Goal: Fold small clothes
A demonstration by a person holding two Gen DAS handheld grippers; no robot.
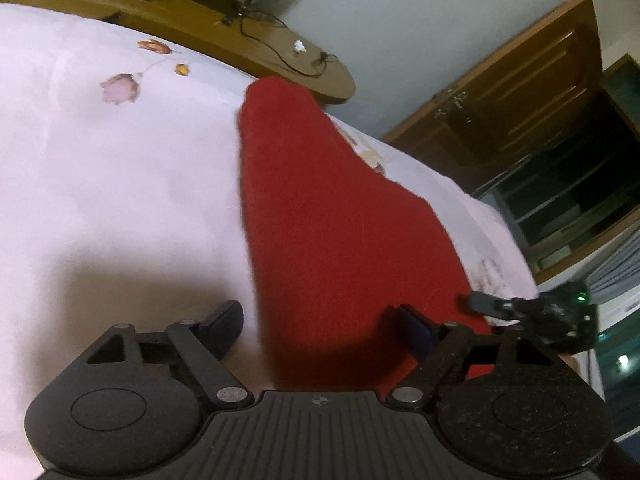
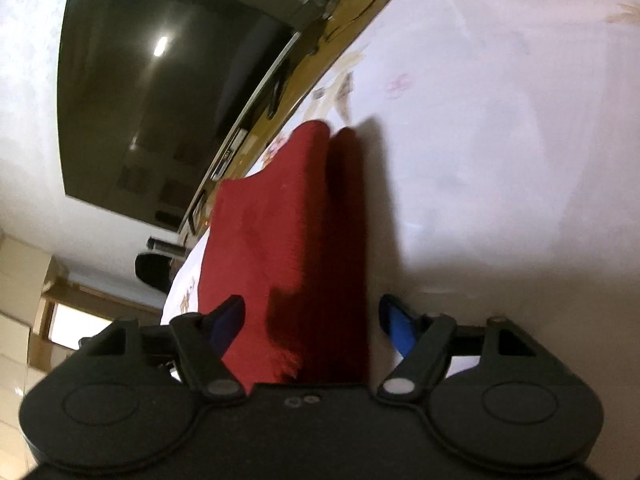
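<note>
A red garment (image 1: 332, 224) lies stretched out on the white flowered bedsheet (image 1: 100, 180), long and narrow, running away from me. My left gripper (image 1: 320, 320) is open with its jaws wide, one on each side of the cloth's near end. The right gripper's tip (image 1: 486, 304) shows at the cloth's right edge in the left wrist view. In the right wrist view the red garment (image 2: 280, 240) runs between the open jaws of my right gripper (image 2: 310, 316), with its right part in shadow. Neither gripper is closed on the cloth.
A wooden TV bench (image 1: 256, 36) with cables runs along the bed's far edge, and a dark TV screen (image 2: 160, 92) stands on it. A wooden door (image 1: 520, 92) and a dark window are at the right. The bedsheet (image 2: 500, 160) extends wide beside the garment.
</note>
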